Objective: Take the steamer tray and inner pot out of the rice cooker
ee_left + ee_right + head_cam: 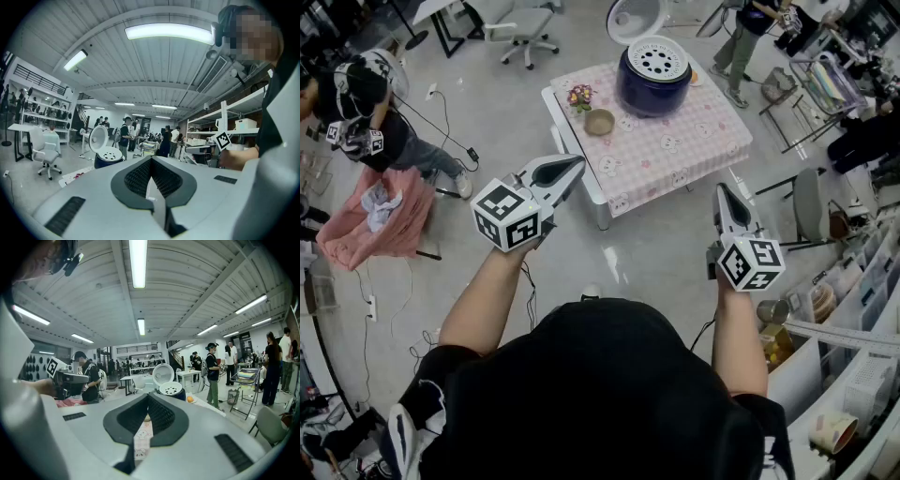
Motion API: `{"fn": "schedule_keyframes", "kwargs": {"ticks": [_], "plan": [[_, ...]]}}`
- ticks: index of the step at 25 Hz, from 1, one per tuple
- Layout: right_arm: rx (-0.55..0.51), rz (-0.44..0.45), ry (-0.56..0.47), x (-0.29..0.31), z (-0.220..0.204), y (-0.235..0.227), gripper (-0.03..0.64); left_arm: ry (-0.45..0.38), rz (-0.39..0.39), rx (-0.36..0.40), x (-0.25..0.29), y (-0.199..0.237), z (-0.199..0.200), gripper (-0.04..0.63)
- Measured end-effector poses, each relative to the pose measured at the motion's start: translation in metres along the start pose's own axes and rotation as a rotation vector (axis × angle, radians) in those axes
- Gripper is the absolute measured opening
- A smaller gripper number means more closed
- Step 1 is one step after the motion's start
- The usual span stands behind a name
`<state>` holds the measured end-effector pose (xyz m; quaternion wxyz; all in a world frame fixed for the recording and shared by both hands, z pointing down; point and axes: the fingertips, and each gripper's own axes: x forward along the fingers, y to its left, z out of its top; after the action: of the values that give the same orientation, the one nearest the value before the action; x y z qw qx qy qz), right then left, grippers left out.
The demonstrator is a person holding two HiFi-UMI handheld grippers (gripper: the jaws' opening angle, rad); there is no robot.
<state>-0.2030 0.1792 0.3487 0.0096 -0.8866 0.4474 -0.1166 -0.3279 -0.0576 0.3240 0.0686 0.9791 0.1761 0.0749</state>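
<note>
We hold the left hand-held gripper [574,166] with its jaws clenched together on nothing. Its own view shows the two dark pads meeting in a seam with only the room beyond them. The right hand-held gripper [721,191] is clenched and empty in the same way, its pads pressed together in its own view. Both point forward and slightly down, out over bare floor [656,253], the left one ahead of our left forearm and the right one ahead of our right.

Beyond the tips stands the counter [698,141], covered with a pink checked cloth; its near edge lies between the two hand-held grippers and well apart from both. On the counter's far side sits the dark blue rice cooker [654,86], its white lid [635,17] swung up and open behind it. The white perforated steamer tray [657,58] rests in the mouth of the cooker, covering it, so we cannot see the inner pot beneath. Neither hand-held gripper touches the cooker or the tray. Near the counter's left corner are a small brown bowl [599,122] and, just behind it, a bunch of flowers [579,96].
</note>
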Motion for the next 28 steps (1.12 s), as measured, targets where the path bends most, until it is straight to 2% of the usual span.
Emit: {"fn": "schedule_keyframes", "kwargs": {"ticks": [7, 17, 21, 25, 28], "plan": [[-0.003, -0.028, 0.004, 0.000, -0.004, 0.005, 0.005, 0.038, -0.080, -0.007, 0.007, -0.006, -0.007, 0.019], [0.029, -0.047, 0.001, 0.003, -0.003, 0.008, 0.011, 0.057, -0.115, 0.023, 0.016, 0.000, -0.009, 0.021], [0.027, -0.047, 0.011, 0.008, -0.004, 0.010, 0.025, 0.042, -0.120, 0.012, 0.020, 0.008, -0.005, 0.023], [0.023, -0.052, 0.020, 0.010, -0.004, 0.013, 0.089, 0.021, -0.123, 0.007, 0.022, 0.015, 0.000, 0.040], [0.017, -0.043, 0.025, 0.012, -0.007, 0.017, 0.179, 0.018, -0.124, 0.014, 0.024, 0.018, 0.000, 0.131]]}}
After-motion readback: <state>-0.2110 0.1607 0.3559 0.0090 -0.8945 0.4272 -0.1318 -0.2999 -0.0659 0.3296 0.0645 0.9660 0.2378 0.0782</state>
